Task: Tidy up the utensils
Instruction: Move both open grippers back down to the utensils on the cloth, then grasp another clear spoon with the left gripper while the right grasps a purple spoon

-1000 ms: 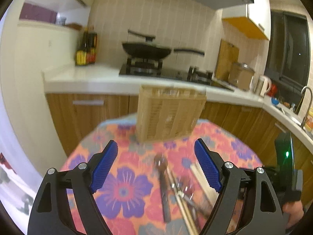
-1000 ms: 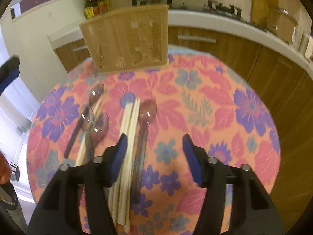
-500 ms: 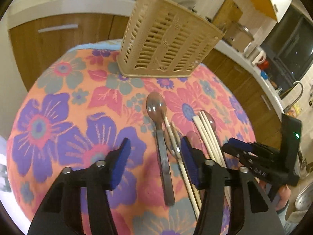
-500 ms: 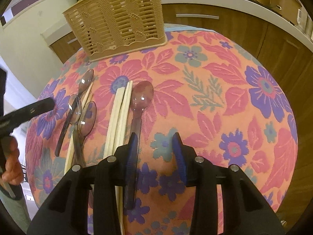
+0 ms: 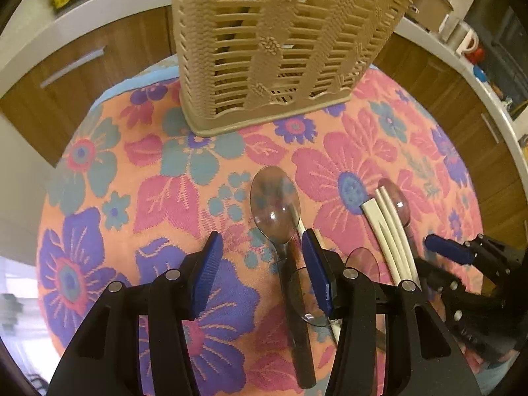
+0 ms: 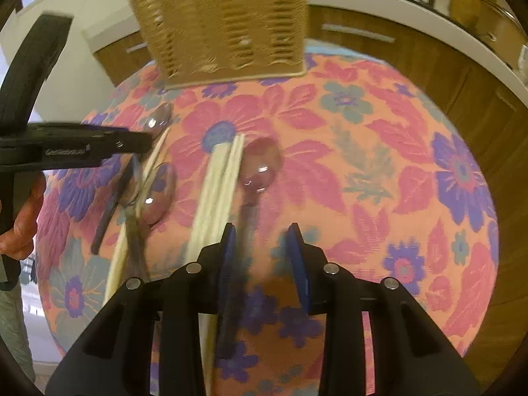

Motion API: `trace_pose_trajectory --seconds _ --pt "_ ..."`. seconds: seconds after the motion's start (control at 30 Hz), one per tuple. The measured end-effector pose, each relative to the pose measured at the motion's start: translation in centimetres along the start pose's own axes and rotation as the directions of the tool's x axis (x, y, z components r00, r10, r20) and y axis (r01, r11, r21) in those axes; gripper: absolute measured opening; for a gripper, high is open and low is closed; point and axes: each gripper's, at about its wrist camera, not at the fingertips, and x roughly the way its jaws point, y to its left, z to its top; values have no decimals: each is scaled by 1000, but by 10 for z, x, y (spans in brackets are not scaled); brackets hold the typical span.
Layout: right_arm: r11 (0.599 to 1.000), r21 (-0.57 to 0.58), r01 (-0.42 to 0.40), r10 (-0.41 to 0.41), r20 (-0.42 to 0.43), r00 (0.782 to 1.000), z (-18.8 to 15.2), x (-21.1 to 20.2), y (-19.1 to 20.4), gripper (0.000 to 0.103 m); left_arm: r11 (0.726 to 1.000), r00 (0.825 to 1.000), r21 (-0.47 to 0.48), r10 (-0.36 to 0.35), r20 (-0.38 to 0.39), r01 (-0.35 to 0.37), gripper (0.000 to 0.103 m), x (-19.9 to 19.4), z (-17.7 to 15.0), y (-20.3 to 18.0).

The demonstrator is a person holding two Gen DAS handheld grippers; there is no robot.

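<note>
A beige slotted utensil basket point(image 5: 277, 43) stands at the far side of a round table with a floral cloth point(image 5: 165, 171); it also shows in the right wrist view point(image 6: 224, 23). Several clear plastic spoons and white chopsticks lie on the cloth. My left gripper point(image 5: 260, 264) is open, low over the handle of the grey spoon point(image 5: 275, 204). My right gripper point(image 6: 260, 250) is open, straddling the handle of the pink spoon point(image 6: 260, 165), beside the white chopsticks point(image 6: 217, 178). The same chopsticks show in the left wrist view point(image 5: 389, 231).
Wooden kitchen cabinets and a white counter point(image 5: 99, 6) curve behind the table. A pot and a mug point(image 5: 462, 36) stand on the counter at right. The left gripper's body point(image 6: 66, 148) crosses the left of the right wrist view.
Both grippers have dropped toward the table and moved forward. The left jaws narrowed and now sit over the grey spoon's handle. The right gripper has closed in on the pink spoon's handle.
</note>
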Motion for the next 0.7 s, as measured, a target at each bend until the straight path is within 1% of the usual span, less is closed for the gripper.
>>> trace_pose_trajectory --seconds 0.07,0.17,0.2,0.23,0.27,0.3,0.33,0.37,0.4,0.43,0.5,0.57,0.63,0.7 --pt "998 -46 52 -52 -6 999 2 2 11 29 1000 1000 -5 2 -4 -2 48 2 5 -6" --pt "997 -51 61 -63 -24 998 9 6 16 29 1000 1000 -6 18 -13 -18 47 4 10 -8" --pt "997 -47 59 -60 -28 998 11 7 15 25 999 999 6 43 -15 -43 42 6 11 -11" --pt "998 -41 53 -55 -31 998 12 8 14 18 997 997 22 76 -15 -76 39 7 11 -15" --pt "998 -34 48 -49 -36 998 13 8 13 13 995 995 34 95 -14 -95 35 8 10 -16" --pt "999 -29 42 -43 -38 998 14 8 12 10 991 992 56 125 -11 -125 31 9 8 -20" --pt "999 -26 34 -35 -40 999 14 8 10 10 986 989 75 147 -7 -146 30 10 7 -24" --pt "999 -21 28 -29 -39 999 12 7 9 10 983 987 89 160 -3 -159 25 10 6 -27" --pt "999 -18 26 -27 -38 999 11 6 7 10 980 985 107 170 5 -170 18 10 4 -30" --pt "1000 -17 26 -27 -37 999 10 5 6 10 980 986 106 166 8 -166 16 10 4 -30" --pt "1000 0 26 -26 -33 999 6 1 1 10 985 988 78 152 13 -152 7 8 3 -25" --pt "999 21 28 -28 -27 999 2 -3 -7 10 992 993 39 116 19 -117 2 3 0 -15" --pt "999 37 30 -29 -25 999 -1 -6 -15 10 997 997 -17 73 34 -73 2 -3 -5 0" --pt "998 49 27 -26 -29 999 -4 -9 -23 10 997 997 -53 54 49 -51 2 -10 -12 12"
